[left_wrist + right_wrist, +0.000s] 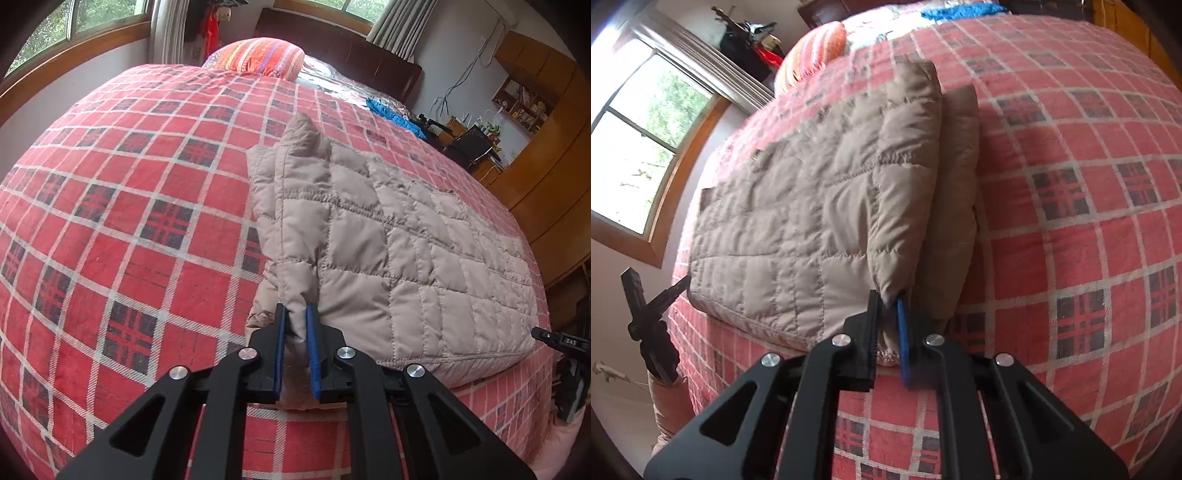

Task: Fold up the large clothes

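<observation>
Quilted jacket [399,236] lying on plaid bedspread [129,221], being pinched by left gripper [294,317] and right gripper [888,301].

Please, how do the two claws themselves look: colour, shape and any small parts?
Both claws, left and right, are matte black with angular linkage arms, triangular cut-outs and round silver pivot bolts. Their flat fingers carry blue pads. No cables or sleeves show.
</observation>
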Action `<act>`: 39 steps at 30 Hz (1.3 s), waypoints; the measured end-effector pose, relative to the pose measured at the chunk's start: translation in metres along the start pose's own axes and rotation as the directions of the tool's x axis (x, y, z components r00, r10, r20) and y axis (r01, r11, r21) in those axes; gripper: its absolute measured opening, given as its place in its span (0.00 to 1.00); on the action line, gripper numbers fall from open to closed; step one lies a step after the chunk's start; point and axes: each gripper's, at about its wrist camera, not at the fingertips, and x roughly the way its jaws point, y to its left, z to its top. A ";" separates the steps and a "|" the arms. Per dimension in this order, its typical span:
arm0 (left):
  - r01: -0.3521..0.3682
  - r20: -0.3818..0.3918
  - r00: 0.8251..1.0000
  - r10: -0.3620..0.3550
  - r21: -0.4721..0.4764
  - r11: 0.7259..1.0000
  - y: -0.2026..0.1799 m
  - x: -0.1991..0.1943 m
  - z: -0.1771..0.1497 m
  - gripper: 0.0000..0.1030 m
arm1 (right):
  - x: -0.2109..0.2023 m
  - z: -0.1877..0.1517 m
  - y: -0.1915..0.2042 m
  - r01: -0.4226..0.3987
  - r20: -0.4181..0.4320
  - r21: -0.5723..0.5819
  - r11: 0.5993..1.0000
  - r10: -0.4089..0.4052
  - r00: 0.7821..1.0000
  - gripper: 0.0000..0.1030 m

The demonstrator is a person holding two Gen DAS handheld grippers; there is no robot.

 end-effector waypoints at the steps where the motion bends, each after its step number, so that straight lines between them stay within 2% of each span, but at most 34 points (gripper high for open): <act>1: 0.000 -0.009 1.000 0.000 -0.004 1.000 0.002 0.004 -0.001 0.11 | 0.005 0.000 -0.002 0.012 -0.009 0.003 1.000 -0.012 1.000 0.08; 5: -0.031 -0.020 0.999 0.031 0.023 0.999 0.002 0.020 -0.009 0.12 | 0.022 -0.001 -0.009 0.023 -0.037 0.016 1.000 -0.023 0.999 0.08; 10: -0.081 -0.009 0.997 0.082 0.070 0.994 -0.007 0.021 -0.011 0.14 | 0.024 0.001 -0.005 0.044 -0.040 -0.003 0.999 -0.044 0.998 0.10; 12: -0.080 -0.013 0.997 0.081 0.065 0.995 -0.007 0.016 -0.008 0.18 | 0.021 0.001 0.000 0.045 -0.030 -0.017 0.999 -0.046 0.998 0.16; 13: -0.078 -0.013 0.997 0.078 0.051 0.996 -0.005 0.012 -0.006 0.27 | 0.017 0.002 0.003 0.046 -0.022 -0.023 0.999 -0.046 0.999 0.18; 14: -0.062 -0.006 0.998 0.062 0.041 0.997 -0.003 0.007 -0.003 0.39 | 0.010 0.002 0.003 0.031 -0.004 -0.022 0.999 -0.031 0.999 0.32; 15: -0.038 0.001 0.999 0.038 0.037 0.999 0.000 0.002 0.000 0.45 | 0.003 0.002 0.002 0.018 0.018 -0.015 1.000 -0.018 1.000 0.57; 16: -0.018 0.011 1.000 0.017 0.032 0.999 0.003 -0.003 0.003 0.55 | -0.005 0.003 0.000 0.008 0.054 -0.007 1.000 -0.007 0.999 0.68; 17: -0.016 0.029 0.999 0.016 0.021 1.000 0.007 -0.007 0.008 0.57 | -0.010 0.005 -0.001 0.007 0.081 -0.005 1.000 -0.007 0.997 0.72; 19: -0.018 0.047 0.999 0.018 -0.003 1.000 0.014 -0.011 0.018 0.58 | -0.020 0.013 -0.006 -0.008 0.118 0.009 1.000 0.007 0.993 0.72; 22: 0.034 0.028 0.999 -0.033 -0.038 0.999 0.023 -0.004 0.034 0.61 | -0.020 0.028 -0.018 -0.074 0.113 0.059 0.996 0.067 0.991 0.73; 28: 0.061 -0.014 0.998 -0.063 -0.083 0.995 0.036 0.025 0.059 0.62 | 0.009 0.052 -0.034 -0.080 0.067 0.116 0.990 0.072 0.995 0.74; 32: 0.112 -0.030 0.993 -0.116 -0.120 0.986 0.041 0.042 0.068 0.65 | 0.023 0.057 -0.046 -0.126 0.054 0.144 0.981 0.119 0.991 0.75; 39: 0.192 -0.066 0.977 -0.201 -0.123 0.974 0.033 0.068 0.077 0.68 | 0.041 0.060 -0.054 -0.179 0.038 0.164 0.970 0.175 0.984 0.75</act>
